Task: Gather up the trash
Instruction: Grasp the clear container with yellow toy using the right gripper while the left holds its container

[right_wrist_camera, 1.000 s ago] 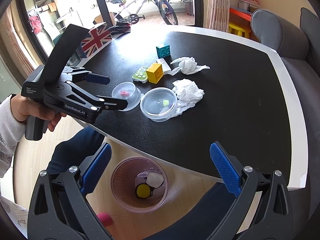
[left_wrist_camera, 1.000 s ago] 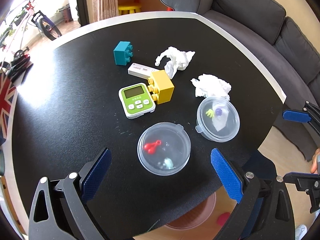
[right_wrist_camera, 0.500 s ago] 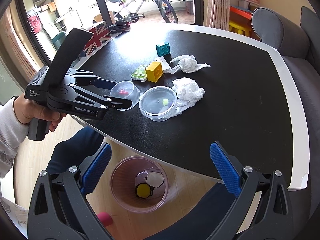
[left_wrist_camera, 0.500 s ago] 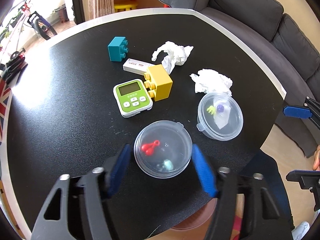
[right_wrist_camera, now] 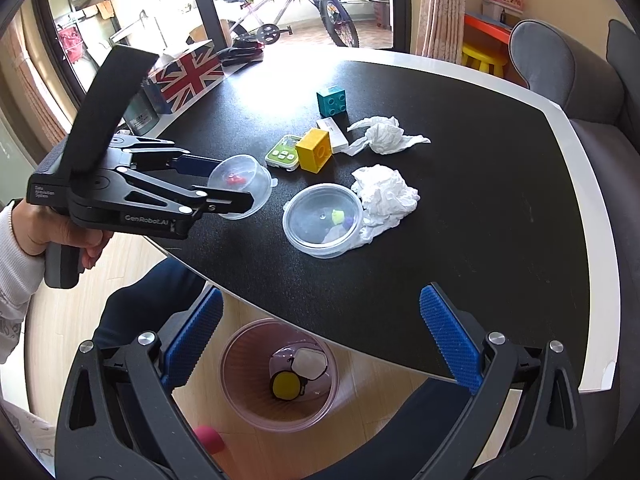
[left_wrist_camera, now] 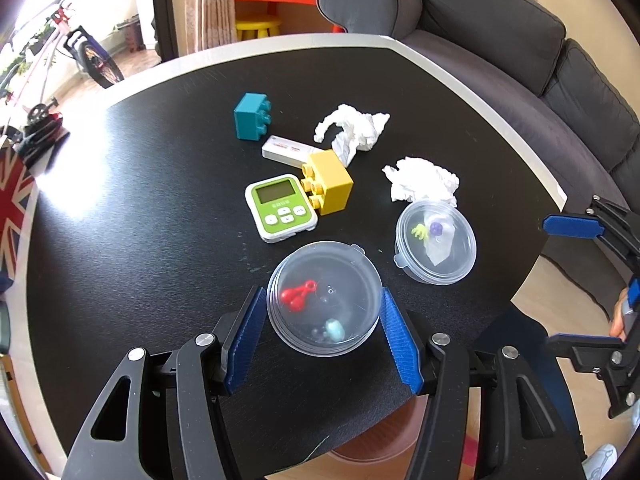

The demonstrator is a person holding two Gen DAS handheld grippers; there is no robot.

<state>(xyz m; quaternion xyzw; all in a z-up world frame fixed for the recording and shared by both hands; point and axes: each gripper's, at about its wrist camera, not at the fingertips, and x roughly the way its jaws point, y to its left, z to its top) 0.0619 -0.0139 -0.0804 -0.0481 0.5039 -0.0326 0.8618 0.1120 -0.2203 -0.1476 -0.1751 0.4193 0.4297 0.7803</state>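
My left gripper (left_wrist_camera: 323,312) is shut on a clear lidded plastic container (left_wrist_camera: 323,298) with small red and teal bits inside, near the black table's front edge; the right wrist view shows it tilted in the jaws (right_wrist_camera: 239,180). A second clear container (left_wrist_camera: 435,242) with yellow and purple bits sits to its right, also in the right wrist view (right_wrist_camera: 323,219). Two crumpled white tissues (left_wrist_camera: 420,180) (left_wrist_camera: 354,128) lie behind. My right gripper (right_wrist_camera: 320,328) is open and empty, held off the table above a pink trash bin (right_wrist_camera: 280,376) on the floor.
A green timer (left_wrist_camera: 281,207), yellow brick (left_wrist_camera: 329,182), teal brick (left_wrist_camera: 252,117) and white stick (left_wrist_camera: 285,149) lie mid-table. A Union Jack box (right_wrist_camera: 188,74) stands at the table's left edge. A grey sofa (left_wrist_camera: 520,40) lies beyond the table.
My left gripper moved forward and closed its jaws around the near clear container, which now sits tilted. The right gripper has stayed still.
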